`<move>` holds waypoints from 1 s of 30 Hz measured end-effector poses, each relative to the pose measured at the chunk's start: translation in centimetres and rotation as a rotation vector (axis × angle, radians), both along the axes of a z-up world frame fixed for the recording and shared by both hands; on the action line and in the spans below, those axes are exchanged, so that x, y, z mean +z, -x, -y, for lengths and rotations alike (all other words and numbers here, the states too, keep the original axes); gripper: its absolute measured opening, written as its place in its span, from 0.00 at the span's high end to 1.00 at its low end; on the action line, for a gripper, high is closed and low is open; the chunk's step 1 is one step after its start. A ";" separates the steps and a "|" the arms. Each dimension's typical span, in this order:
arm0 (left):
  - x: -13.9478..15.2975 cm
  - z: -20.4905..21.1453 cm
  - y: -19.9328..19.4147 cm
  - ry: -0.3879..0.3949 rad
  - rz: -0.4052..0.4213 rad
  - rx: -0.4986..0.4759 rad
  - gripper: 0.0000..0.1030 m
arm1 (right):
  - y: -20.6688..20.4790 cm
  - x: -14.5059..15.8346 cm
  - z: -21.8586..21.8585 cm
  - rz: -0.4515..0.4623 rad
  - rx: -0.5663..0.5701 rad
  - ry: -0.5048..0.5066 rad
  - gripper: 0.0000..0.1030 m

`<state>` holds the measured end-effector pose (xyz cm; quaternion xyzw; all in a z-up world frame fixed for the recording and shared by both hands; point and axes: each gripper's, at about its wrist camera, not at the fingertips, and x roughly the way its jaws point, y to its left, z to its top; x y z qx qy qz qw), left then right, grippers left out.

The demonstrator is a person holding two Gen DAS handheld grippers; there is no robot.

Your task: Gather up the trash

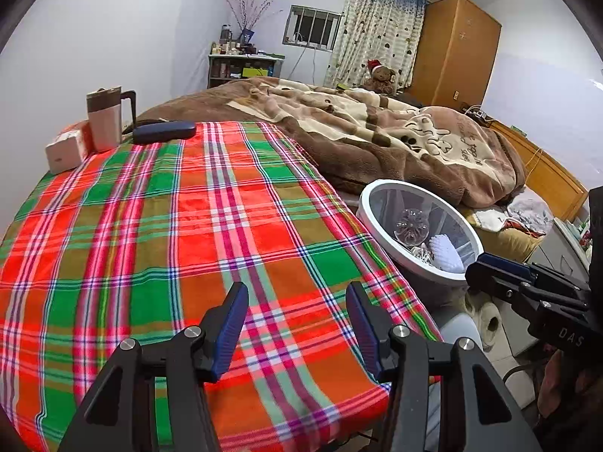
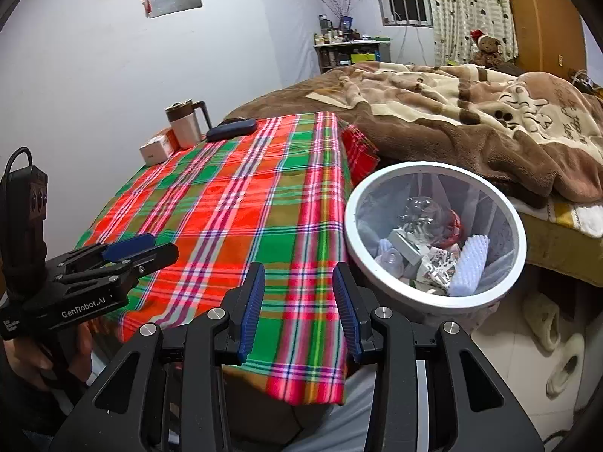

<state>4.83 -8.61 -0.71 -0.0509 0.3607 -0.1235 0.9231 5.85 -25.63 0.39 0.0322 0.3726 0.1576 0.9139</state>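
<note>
A white round trash bin [image 2: 505,275] stands beside the table's right side, lined with a clear bag. Inside lie a crushed clear bottle [image 2: 426,214], a white ridged foam piece [image 2: 471,263], crumpled paper and small packets. The same trash bin [image 1: 377,192] shows in the left wrist view. My left gripper [image 1: 297,316] hovers open over the plaid tablecloth [image 1: 181,226] with nothing between its fingers. My right gripper [image 2: 299,301] is open and empty above the cloth's near right edge, just left of the bin. The left gripper [image 2: 139,248] also shows from the side there.
At the table's far left stand a lidded mug [image 1: 107,118], a small white and orange box [image 1: 66,148] and a dark blue case [image 1: 164,132]. A bed with a brown blanket [image 1: 377,132] lies behind. Slippers [image 2: 554,346] sit on the floor at right.
</note>
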 end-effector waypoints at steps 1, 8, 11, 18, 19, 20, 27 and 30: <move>0.0 -0.1 0.2 -0.001 0.002 0.004 0.48 | 0.1 0.0 -0.2 0.001 0.004 0.002 0.62; 0.2 -1.2 1.4 -0.001 0.008 0.033 0.48 | 1.0 0.3 -1.1 0.010 0.020 0.015 0.62; 0.1 -1.4 1.9 -0.009 0.010 0.043 0.48 | 1.3 0.3 -1.5 0.016 0.025 0.025 0.62; 0.0 -1.8 2.4 -0.013 0.012 0.055 0.48 | 1.4 0.3 -1.8 0.014 0.030 0.027 0.62; 0.0 -1.8 2.6 -0.014 0.013 0.056 0.48 | 1.4 0.2 -1.9 0.014 0.030 0.027 0.62; 0.1 -1.8 2.6 -0.016 0.014 0.057 0.48 | 1.4 0.2 -1.9 0.014 0.031 0.027 0.62; 0.0 -1.8 2.7 -0.018 0.015 0.059 0.48 | 1.5 0.2 -2.1 0.016 0.032 0.029 0.62; 0.0 -1.8 2.7 -0.017 0.014 0.059 0.48 | 1.5 0.2 -2.2 0.017 0.032 0.029 0.62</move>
